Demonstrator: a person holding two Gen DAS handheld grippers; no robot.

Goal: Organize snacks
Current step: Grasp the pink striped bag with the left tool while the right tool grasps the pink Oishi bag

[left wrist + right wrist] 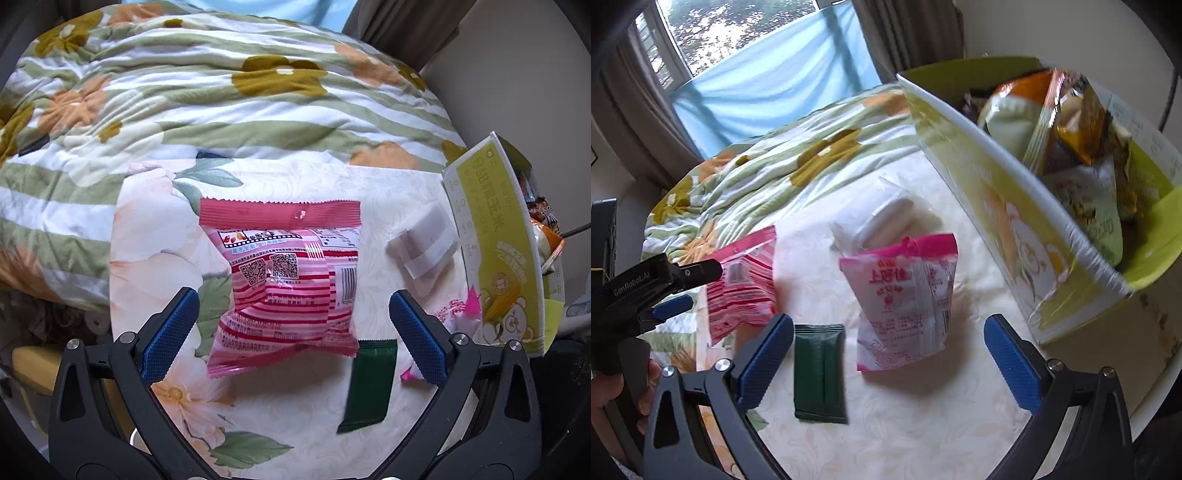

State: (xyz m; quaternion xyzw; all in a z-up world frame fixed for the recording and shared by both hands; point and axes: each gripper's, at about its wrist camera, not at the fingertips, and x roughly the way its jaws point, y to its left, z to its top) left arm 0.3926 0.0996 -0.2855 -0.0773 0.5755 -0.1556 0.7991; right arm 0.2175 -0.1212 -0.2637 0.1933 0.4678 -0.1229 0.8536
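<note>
- Green and white stripes with big flowers cover the quilt (184, 92), which fills the top of the left view.
- The flowery table cloth (295, 424) is in the middle of both views, and the snacks lie on it.
- The yellow-green box (1015, 221) stands at the right of the right view. A few snack bags (1071, 122) are already inside, so I think part of the job is done.
- Four snacks are still out, so more are left to put away.
- The red striped bag (284, 288) lies in the middle of the left view. The left gripper (295, 332) is wide open around it and holds nothing.
- The pink bag (905, 299) lies in the middle of the right view. The right gripper (890, 362) is wide open near it and holds nothing.
- The clear white packet (882, 218) lies above the pink bag, near the box wall.
- The dark green packet (820, 373) lies at the lower middle, just beside the right gripper's left finger, so it could get bumped.
</note>
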